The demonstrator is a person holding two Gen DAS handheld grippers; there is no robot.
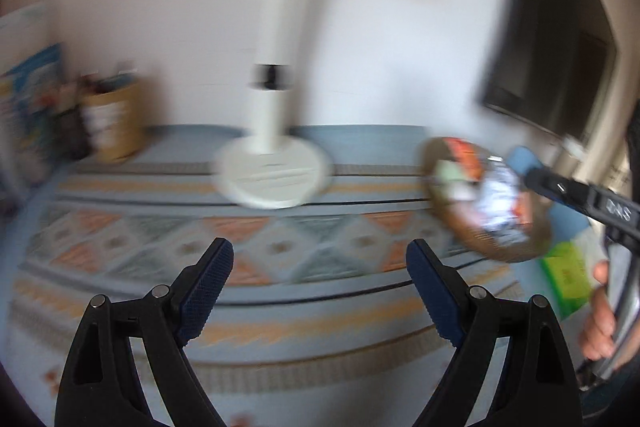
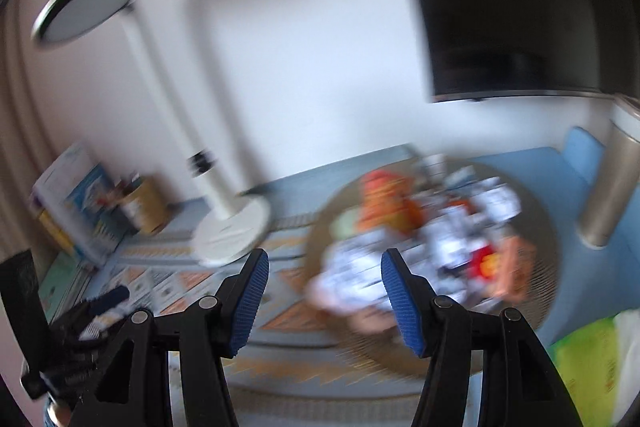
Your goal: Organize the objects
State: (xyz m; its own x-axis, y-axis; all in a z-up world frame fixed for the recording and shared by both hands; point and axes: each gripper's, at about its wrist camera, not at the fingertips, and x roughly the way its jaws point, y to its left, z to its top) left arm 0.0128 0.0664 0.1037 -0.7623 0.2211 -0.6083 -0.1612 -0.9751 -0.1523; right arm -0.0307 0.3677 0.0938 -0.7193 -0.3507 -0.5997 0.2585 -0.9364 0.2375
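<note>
Both grippers are being held with fingers parted and empty — left gripper (image 1: 320, 291), right gripper (image 2: 325, 297) — above the patterned counter (image 1: 280, 307), near the packet-filled basket (image 2: 532, 311).

**Bright room, heavy motion blur**

Both views are evenly lit by soft daylight, and the white wall (image 1: 180, 7) is nearly washed out. The lamp (image 1: 276, 75) casts a broad, soft shadow on it. Motion blur smears the patterned cloth (image 1: 120, 247) and the basket (image 2: 432, 267); only the near fingers (image 1: 208, 291) stay sharp. Fisheye bending curves the edges, and the corners go black.
</note>
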